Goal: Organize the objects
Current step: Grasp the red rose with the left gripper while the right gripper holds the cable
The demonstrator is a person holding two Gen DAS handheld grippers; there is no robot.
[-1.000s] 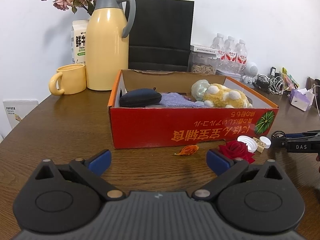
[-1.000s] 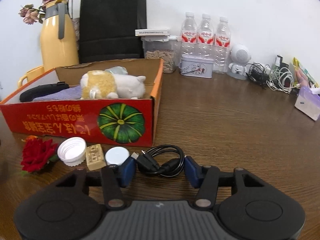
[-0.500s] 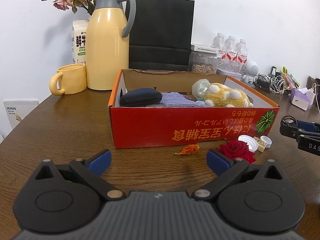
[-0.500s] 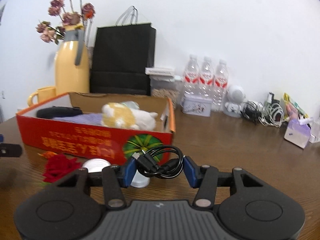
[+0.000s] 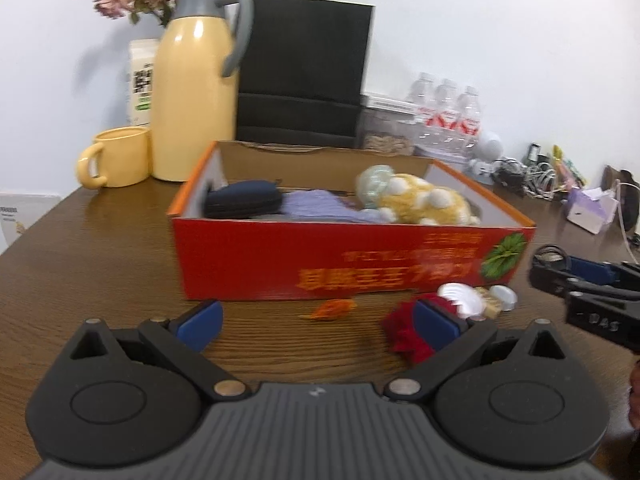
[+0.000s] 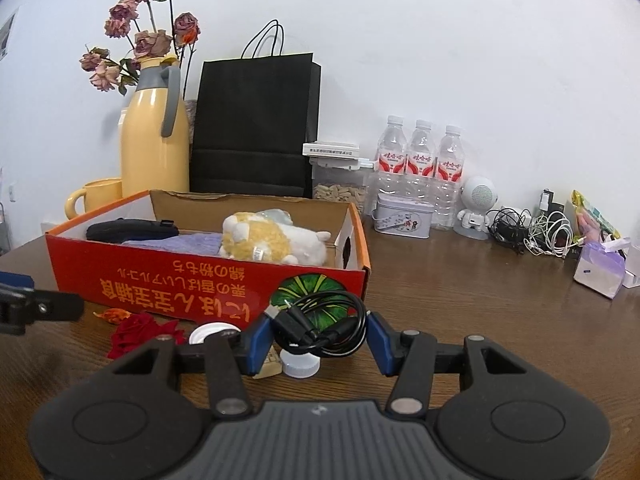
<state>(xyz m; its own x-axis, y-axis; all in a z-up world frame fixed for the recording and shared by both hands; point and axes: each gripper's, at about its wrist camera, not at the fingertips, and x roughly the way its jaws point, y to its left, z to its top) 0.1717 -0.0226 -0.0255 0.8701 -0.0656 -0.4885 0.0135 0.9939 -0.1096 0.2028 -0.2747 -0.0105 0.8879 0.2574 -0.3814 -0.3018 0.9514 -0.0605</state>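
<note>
Dark wooden table [image 6: 460, 300] is backed by a white wall, along which a yellow thermos [image 6: 154, 140], a black paper bag [image 6: 256, 128] and three water bottles [image 6: 420, 152] are lined up at the far edge. Toward the left of the table a red cardboard box [image 6: 200, 280] is set; a black pouch [image 6: 128, 229], a purple cloth [image 6: 180, 242] and a plush toy [image 6: 272, 240] are seen inside it.

A coiled black cable [image 6: 320, 326] is clamped between the blue pads of the right gripper [image 6: 318, 340] and is held above the table, in front of the box's near right corner. Beneath it, near the table's front edge, a white cap [image 6: 300, 366], a ridged white lid [image 6: 208, 332] and a small beige block [image 6: 268, 364] are grouped beside a red rose [image 6: 140, 332] and an orange petal [image 6: 114, 314].

The left gripper [image 5: 316, 322] is held low over the table with its fingers spread wide apart; nothing is held between them, and the rose lies just at its right pad.
</note>
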